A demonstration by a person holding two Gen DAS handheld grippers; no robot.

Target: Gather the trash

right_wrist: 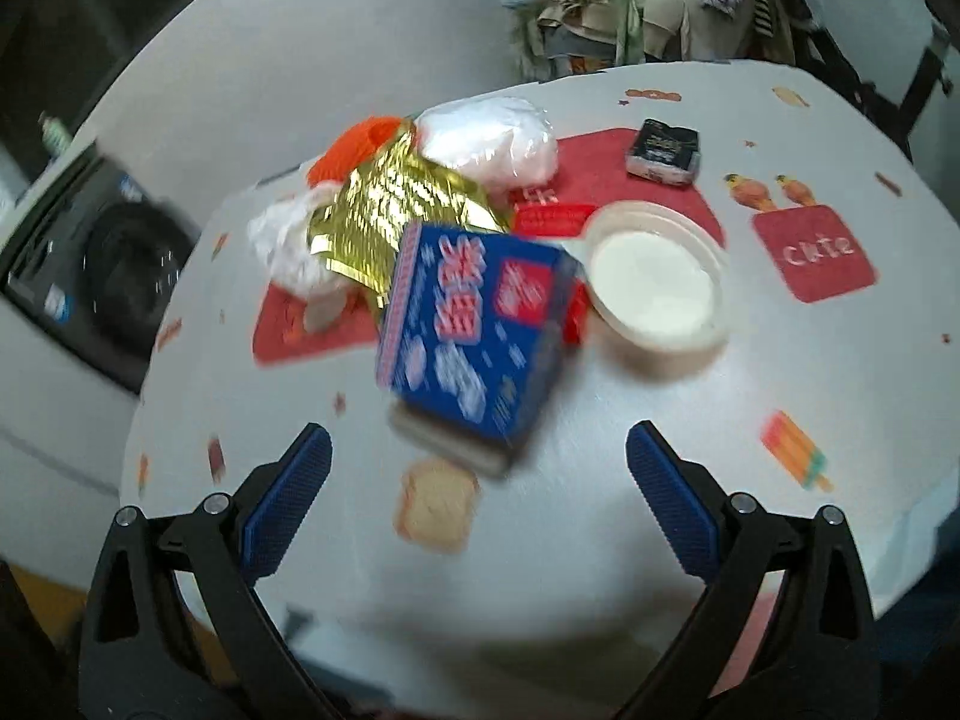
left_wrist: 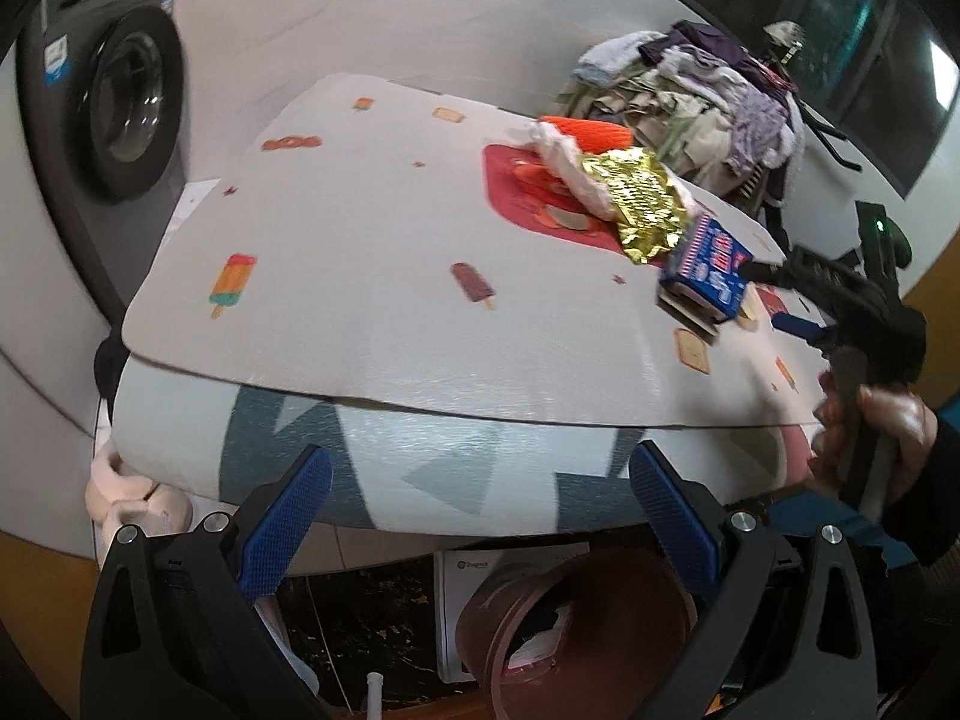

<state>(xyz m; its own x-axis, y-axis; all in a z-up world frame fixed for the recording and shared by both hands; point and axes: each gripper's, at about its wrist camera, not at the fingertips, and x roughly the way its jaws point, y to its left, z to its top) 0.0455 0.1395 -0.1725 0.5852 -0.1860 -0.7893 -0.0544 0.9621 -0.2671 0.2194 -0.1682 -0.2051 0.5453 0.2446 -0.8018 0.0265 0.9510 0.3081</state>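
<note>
Blue rectangular cardboard box (right_wrist: 480,336) lies straight ahead of right gripper (right_wrist: 479,495), jaws wide apart, empty; left gripper (left_wrist: 480,516) off table (left_wrist: 372,276) near edge, also spread, empty.

- A surface (left_wrist: 390,276) covered by a pale cloth printed with ice lollies and toast stretches ahead of the left hand-held gripper.
- A dark front-loading washing machine (left_wrist: 129,102) stands far left.
- A heap of clothes (left_wrist: 702,102) lies beyond, right.
- Dark windows (left_wrist: 840,24) behind it.
</note>
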